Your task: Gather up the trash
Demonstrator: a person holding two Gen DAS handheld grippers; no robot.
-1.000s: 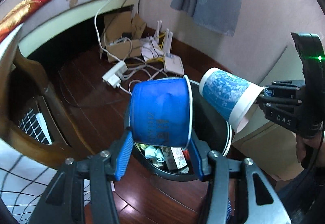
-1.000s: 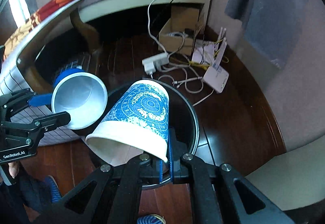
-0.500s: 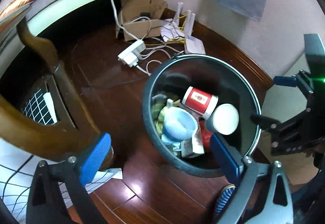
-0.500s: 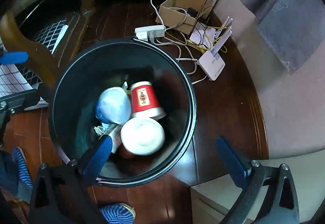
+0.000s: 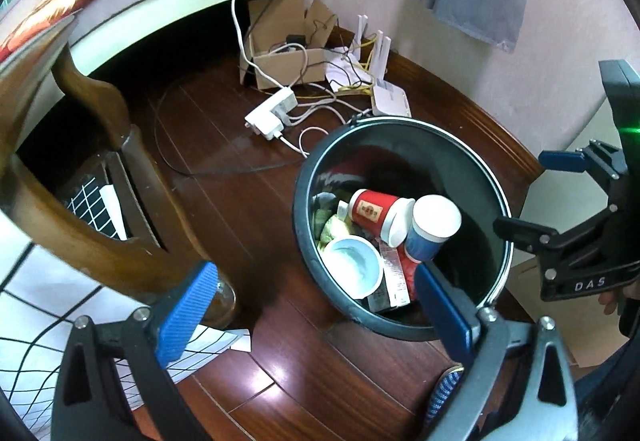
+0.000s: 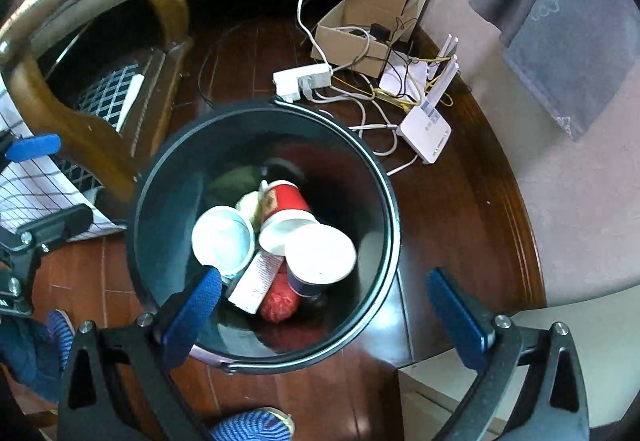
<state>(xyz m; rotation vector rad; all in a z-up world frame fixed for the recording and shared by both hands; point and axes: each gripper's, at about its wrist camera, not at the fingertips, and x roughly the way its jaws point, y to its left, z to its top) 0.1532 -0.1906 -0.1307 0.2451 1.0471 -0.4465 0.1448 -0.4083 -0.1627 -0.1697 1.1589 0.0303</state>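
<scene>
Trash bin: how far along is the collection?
Done: paper cups lie in the black bin, including a red cup and a blue cup. In hand: nothing; left gripper and right gripper are both open and empty. Left: no loose trash shows on the floor here.

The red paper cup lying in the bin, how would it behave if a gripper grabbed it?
The red paper cup looks empty, so probably light. Its thin paper wall would likely crumple under a firm squeeze. It lies on its side atop loose trash, so a nudge could roll or shift it.

Three paper cups (image 6: 276, 229) lie in the trash bin (image 6: 384, 201) at frame centre (router (image 6: 426, 133) and power strip (image 6: 302, 79) above it).
</scene>
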